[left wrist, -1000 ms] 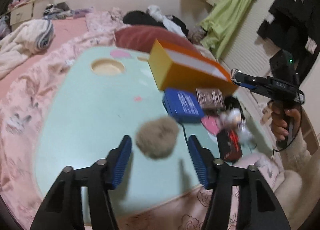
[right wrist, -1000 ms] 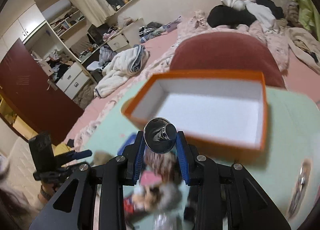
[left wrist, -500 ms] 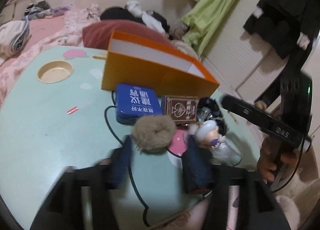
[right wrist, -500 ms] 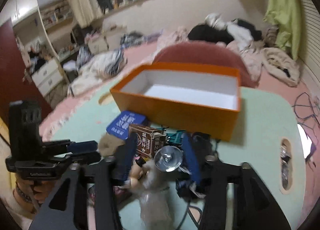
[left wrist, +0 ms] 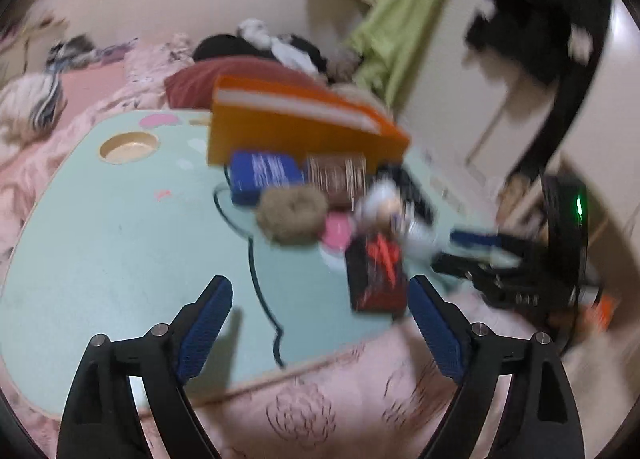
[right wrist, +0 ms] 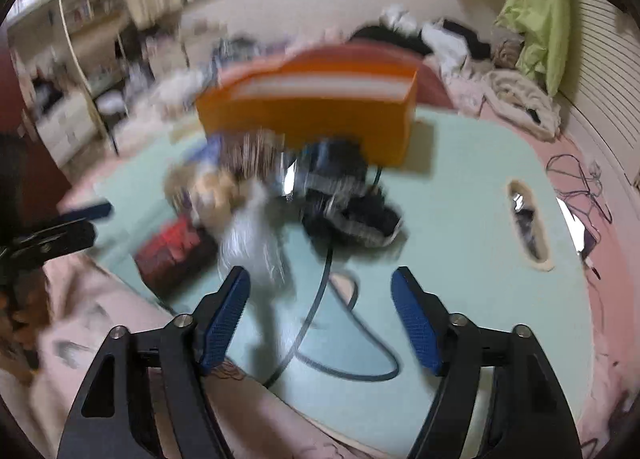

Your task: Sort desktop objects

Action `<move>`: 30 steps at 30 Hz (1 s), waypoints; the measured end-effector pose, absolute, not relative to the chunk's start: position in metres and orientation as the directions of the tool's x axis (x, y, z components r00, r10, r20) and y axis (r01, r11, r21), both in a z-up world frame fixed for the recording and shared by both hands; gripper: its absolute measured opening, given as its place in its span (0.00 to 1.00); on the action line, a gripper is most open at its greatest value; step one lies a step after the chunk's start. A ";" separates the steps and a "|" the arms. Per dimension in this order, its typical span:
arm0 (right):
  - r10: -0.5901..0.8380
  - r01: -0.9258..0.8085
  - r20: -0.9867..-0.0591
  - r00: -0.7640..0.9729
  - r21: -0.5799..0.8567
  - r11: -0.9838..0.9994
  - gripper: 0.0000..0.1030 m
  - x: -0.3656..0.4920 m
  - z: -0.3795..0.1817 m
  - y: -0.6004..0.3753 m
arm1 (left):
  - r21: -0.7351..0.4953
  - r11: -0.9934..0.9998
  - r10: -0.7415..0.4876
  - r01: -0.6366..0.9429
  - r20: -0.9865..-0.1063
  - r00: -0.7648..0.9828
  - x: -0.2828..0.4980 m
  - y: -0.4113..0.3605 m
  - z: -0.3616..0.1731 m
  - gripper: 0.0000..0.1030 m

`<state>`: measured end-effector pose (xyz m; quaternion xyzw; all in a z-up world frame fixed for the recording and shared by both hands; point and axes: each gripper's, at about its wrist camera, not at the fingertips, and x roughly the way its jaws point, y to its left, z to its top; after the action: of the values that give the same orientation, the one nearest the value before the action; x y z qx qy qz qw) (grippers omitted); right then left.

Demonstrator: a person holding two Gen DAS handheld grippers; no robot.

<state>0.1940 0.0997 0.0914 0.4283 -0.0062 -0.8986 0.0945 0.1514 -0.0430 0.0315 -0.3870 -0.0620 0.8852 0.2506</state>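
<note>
An orange box (left wrist: 304,127) (right wrist: 312,115) stands open at the back of the mint-green table (left wrist: 120,239). In front of it lies a blurred pile: a blue box (left wrist: 264,175), a brown card pack (left wrist: 336,175), a furry brown puff (left wrist: 292,215), a small figurine (left wrist: 384,199) and a black-and-red pack (left wrist: 376,275) (right wrist: 172,251). My left gripper (left wrist: 320,287) hangs over the near table edge, its jaws opening with nothing between them. My right gripper (right wrist: 320,275) (left wrist: 480,247) is opening too; only a dark cable (right wrist: 320,287) runs on the table beyond its fingers.
A pale plastic-wrapped item (right wrist: 252,243) and a black bundle (right wrist: 352,203) lie near the right gripper. The table has a round recess (left wrist: 128,147) and a slot (right wrist: 528,227). Pink bedding surrounds the table, with clothes hanging behind.
Both grippers opened wide. The left let go of the furry puff, which now lies in the pile. The shiny metal item is gone from the right jaws. Both hands drew back towards the near edge.
</note>
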 end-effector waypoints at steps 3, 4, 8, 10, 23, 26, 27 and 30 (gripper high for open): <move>-0.111 0.181 -0.757 -0.644 -0.010 -0.983 0.82 0.201 0.086 0.083 | -0.157 -0.872 0.443 -0.464 -0.657 -0.610 0.171 -0.026 0.023 0.99; -0.126 0.185 -0.753 -0.646 0.005 -0.983 0.83 0.202 0.085 0.084 | -0.111 -0.875 0.421 -0.471 -0.656 -0.627 0.172 -0.020 0.019 0.99; -0.104 0.149 -0.769 -0.630 0.011 -0.989 0.99 0.194 0.081 0.089 | -0.136 -0.902 0.394 -0.410 -0.650 -0.649 0.161 -0.014 0.019 0.99; -0.099 0.146 -0.776 -0.622 0.010 -0.989 0.99 0.192 0.082 0.087 | -0.141 -0.912 0.373 -0.385 -0.675 -0.637 0.153 -0.009 0.023 1.00; -0.051 0.079 -0.779 -0.625 0.002 -0.997 0.99 0.192 0.081 0.087 | -0.059 -0.960 0.234 -0.274 -0.705 -0.670 0.140 0.011 0.014 1.00; -0.051 0.080 -0.781 -0.622 0.002 -0.997 0.99 0.192 0.080 0.087 | -0.054 -0.960 0.229 -0.274 -0.710 -0.665 0.137 0.012 0.014 1.00; -0.054 0.084 -0.782 -0.620 0.003 -0.996 0.99 0.190 0.080 0.089 | -0.051 -0.961 0.227 -0.273 -0.712 -0.665 0.136 0.012 0.015 1.00; -0.064 0.094 -0.783 -0.619 0.007 -0.996 0.99 0.190 0.079 0.091 | -0.047 -0.962 0.220 -0.269 -0.715 -0.664 0.136 0.012 0.014 1.00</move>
<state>0.1903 0.0912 0.0794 0.4343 0.0172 -0.8995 0.0438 0.1363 0.0121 0.0138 -0.3874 0.0314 0.9115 0.1343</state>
